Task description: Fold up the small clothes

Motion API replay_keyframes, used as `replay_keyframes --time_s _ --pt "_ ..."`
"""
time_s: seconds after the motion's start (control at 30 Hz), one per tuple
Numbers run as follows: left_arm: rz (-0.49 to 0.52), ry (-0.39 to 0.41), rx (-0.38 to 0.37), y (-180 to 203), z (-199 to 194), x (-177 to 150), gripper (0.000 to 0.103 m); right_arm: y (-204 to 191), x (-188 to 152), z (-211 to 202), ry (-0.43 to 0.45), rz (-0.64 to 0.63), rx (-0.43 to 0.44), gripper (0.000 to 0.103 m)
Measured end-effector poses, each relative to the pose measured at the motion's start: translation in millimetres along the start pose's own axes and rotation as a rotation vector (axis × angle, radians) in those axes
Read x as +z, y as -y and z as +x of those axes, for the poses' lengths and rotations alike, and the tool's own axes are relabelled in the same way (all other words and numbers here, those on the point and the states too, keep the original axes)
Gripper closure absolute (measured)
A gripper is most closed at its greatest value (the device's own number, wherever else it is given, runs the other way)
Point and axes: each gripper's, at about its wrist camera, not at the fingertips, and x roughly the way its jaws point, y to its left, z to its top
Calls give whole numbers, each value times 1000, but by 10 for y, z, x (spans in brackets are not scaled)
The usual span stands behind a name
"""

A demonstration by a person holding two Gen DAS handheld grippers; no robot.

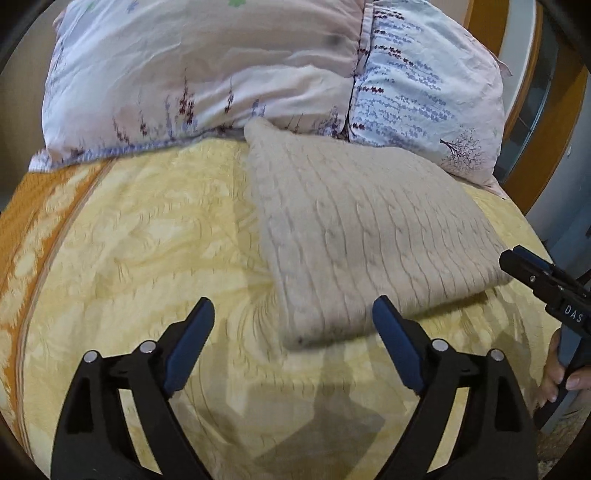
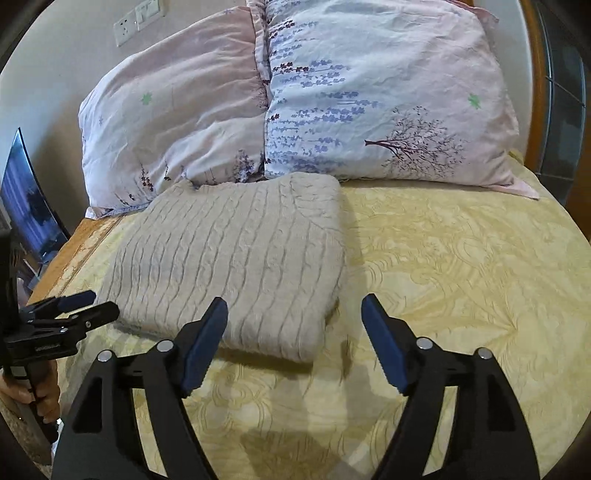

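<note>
A beige cable-knit sweater (image 1: 362, 236) lies folded into a thick rectangle on the yellow bedspread (image 1: 147, 240), its far end against the pillows. My left gripper (image 1: 293, 314) is open and empty, just above the sweater's near corner. In the right wrist view the sweater (image 2: 236, 258) lies ahead and left. My right gripper (image 2: 295, 314) is open and empty, over the sweater's near right corner. The right gripper (image 1: 532, 273) shows at the right edge of the left wrist view. The left gripper (image 2: 85, 306) shows at the left edge of the right wrist view.
Two floral pillows (image 2: 295, 103) lean at the head of the bed. A wooden bed frame (image 2: 535, 92) runs along the right. A wall with sockets (image 2: 136, 18) is behind. A dark screen (image 2: 29, 206) stands left of the bed.
</note>
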Motion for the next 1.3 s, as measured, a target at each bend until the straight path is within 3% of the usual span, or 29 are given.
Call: replay_keyframes --time_s 0.2,0.63,0.8,1.3 --pt "15 -16 49 44 -3 -160 9 -93 -114 -42 8 -23 -77 5" --pt "49 -66 89 174 139 -265 3 -279 -299 138 -115 -32 -113 5" --pt "87 -75 139 229 185 -295 2 -316 -368 220 -162 -31 -147 5" --pt "102 -67 146 249 215 -296 2 -322 -373 265 -172 -31 -186 1"
